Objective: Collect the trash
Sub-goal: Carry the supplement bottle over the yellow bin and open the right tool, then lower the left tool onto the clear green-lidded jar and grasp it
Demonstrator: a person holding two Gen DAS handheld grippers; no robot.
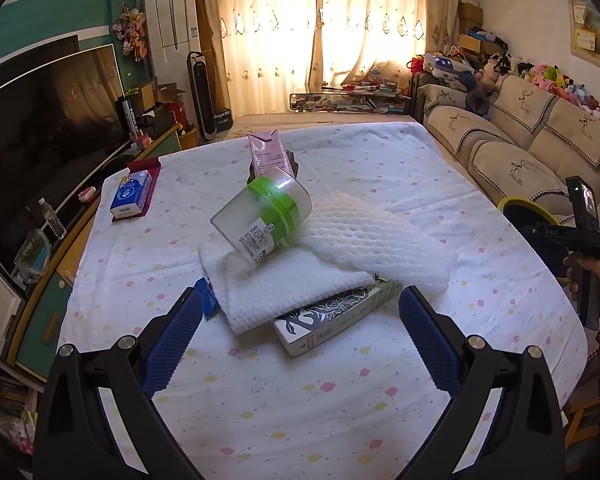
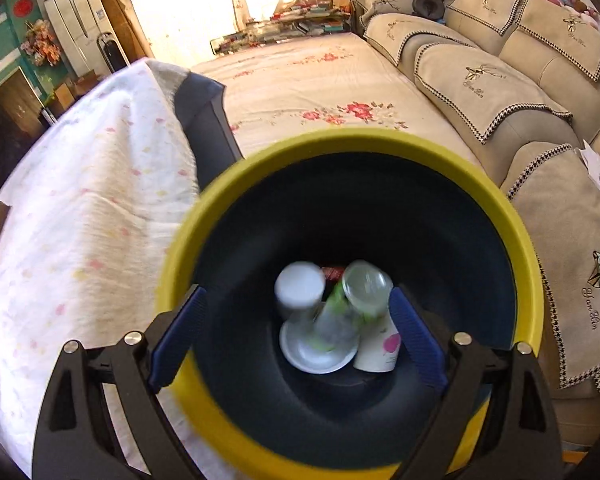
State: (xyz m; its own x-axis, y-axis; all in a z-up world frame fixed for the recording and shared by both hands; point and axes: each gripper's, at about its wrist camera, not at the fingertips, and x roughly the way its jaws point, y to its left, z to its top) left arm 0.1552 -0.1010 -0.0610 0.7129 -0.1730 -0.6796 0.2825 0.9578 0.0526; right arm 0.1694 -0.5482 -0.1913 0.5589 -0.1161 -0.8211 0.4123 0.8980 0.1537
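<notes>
Partly done: low in the frame, the wide-open, empty right gripper (image 2: pixel 298 334) hangs over the yellow-rimmed dark bin (image 2: pixel 364 140) holding blurred cups and bottles (image 2: pixel 340 316), while the left gripper (image 1: pixel 300 320) (also wide, empty) faces the green-banded clear jar (image 1: pixel 266 220), pink carton (image 1: pixel 266 152) and white foam sheet (image 1: pixel 380 240) left mid-frame on the table.

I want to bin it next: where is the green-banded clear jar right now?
In the left wrist view the green-banded jar lies tilted mid-table on the white towel, before the pink carton.
</notes>
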